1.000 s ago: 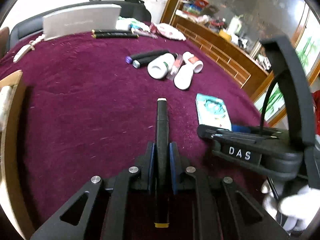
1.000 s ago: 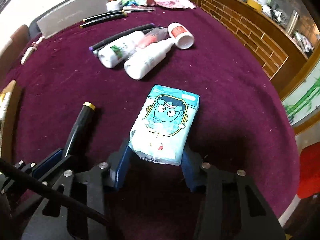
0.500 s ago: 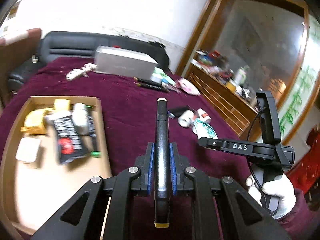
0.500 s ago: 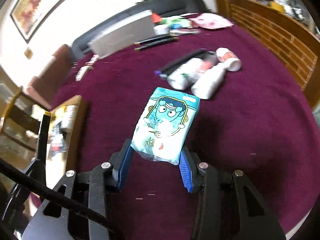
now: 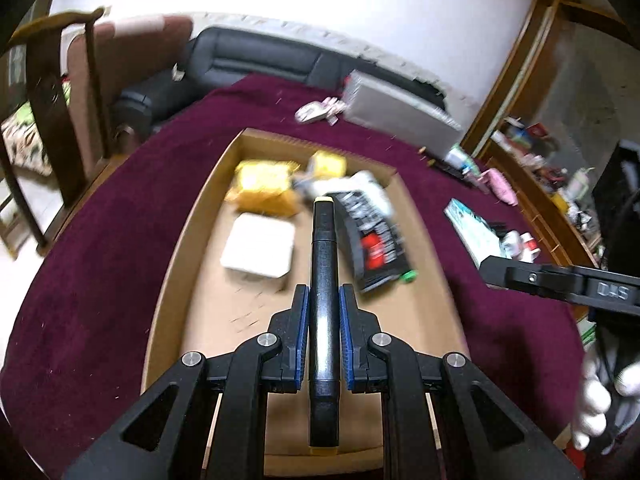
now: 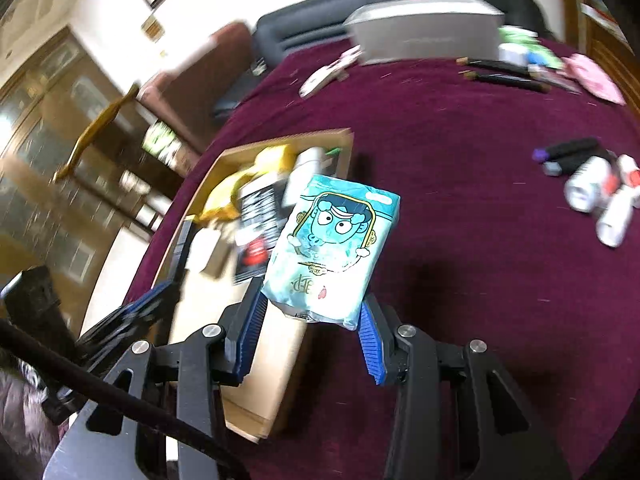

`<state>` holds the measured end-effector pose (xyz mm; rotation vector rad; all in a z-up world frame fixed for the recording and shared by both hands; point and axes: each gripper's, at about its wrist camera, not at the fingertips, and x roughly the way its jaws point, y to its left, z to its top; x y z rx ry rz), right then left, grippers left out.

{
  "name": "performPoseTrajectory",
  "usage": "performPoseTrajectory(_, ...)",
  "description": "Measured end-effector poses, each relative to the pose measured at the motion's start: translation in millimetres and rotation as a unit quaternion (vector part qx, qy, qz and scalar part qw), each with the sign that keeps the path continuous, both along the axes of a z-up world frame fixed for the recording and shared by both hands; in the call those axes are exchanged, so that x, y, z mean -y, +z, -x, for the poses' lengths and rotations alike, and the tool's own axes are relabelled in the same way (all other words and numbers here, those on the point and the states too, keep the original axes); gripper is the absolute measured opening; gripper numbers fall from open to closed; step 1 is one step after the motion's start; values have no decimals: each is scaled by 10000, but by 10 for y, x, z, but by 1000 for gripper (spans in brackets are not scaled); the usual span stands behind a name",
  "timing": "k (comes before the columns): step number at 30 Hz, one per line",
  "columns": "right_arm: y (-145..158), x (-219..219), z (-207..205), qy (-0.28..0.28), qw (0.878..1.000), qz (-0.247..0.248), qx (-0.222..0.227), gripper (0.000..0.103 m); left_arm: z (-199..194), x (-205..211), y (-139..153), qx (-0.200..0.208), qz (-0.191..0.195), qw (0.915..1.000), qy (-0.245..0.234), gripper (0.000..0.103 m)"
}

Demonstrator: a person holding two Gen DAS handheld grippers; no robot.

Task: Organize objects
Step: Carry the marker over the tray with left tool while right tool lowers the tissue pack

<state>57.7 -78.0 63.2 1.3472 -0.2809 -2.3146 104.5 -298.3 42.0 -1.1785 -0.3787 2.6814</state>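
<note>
My left gripper (image 5: 324,304) is shut on a black marker (image 5: 323,264) with a yellow tip, held above the cardboard box (image 5: 188,240). The box holds yellow packets (image 5: 262,186), a white pad (image 5: 260,250) and a black-and-red packet (image 5: 374,240). My right gripper (image 6: 310,312) is shut on a blue tissue pack (image 6: 334,248) with a cartoon face, hanging over the box's right edge (image 6: 344,140). The same pack (image 5: 472,228) and the right gripper's arm show at the right of the left wrist view. The left gripper (image 6: 168,292) appears at the left of the right wrist view.
White bottles (image 6: 600,196) and dark markers (image 6: 568,152) lie on the maroon tablecloth (image 6: 480,260) at the right. A grey box (image 5: 396,108), pens (image 6: 504,72) and a pink cloth (image 6: 596,76) sit at the back. A wooden chair (image 5: 60,80) and dark sofa (image 5: 256,60) stand beyond the table.
Both grippers swung left from the open cloth to the cardboard box, carrying the marker and the tissue pack. Each has kept its grip.
</note>
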Motion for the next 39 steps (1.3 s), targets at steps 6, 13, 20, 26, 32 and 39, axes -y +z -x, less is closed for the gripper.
performPoseTrajectory(6, -277, 551, -54, 640, 9972, -110, 378, 42, 76, 108, -242, 397, -17, 9992, 103, 12)
performPoseTrajectory(13, -469, 685, -1, 687, 9953, -450, 522, 43, 127, 75, -261, 441, -74, 9990, 11, 12)
performPoseTrajectory(20, -485, 692, -23, 759, 9933, -640, 583, 49, 85, 221, -145, 355, -458, 9983, 114, 33)
performPoseTrajectory(26, -417, 579, -141, 734, 9945, -499, 564, 50, -61, 316, 85, 90, -752, 9970, 171, 44)
performPoseTrajectory(32, -293, 445, -252, 627, 9970, -265, 378, 51, -159, 352, 226, -27, -1047, 9940, 326, 45)
performPoseTrajectory(39, -194, 296, -316, 666, 9968, 237, 371, 61, -293, 150, 413, -175, -941, 9947, 379, 45)
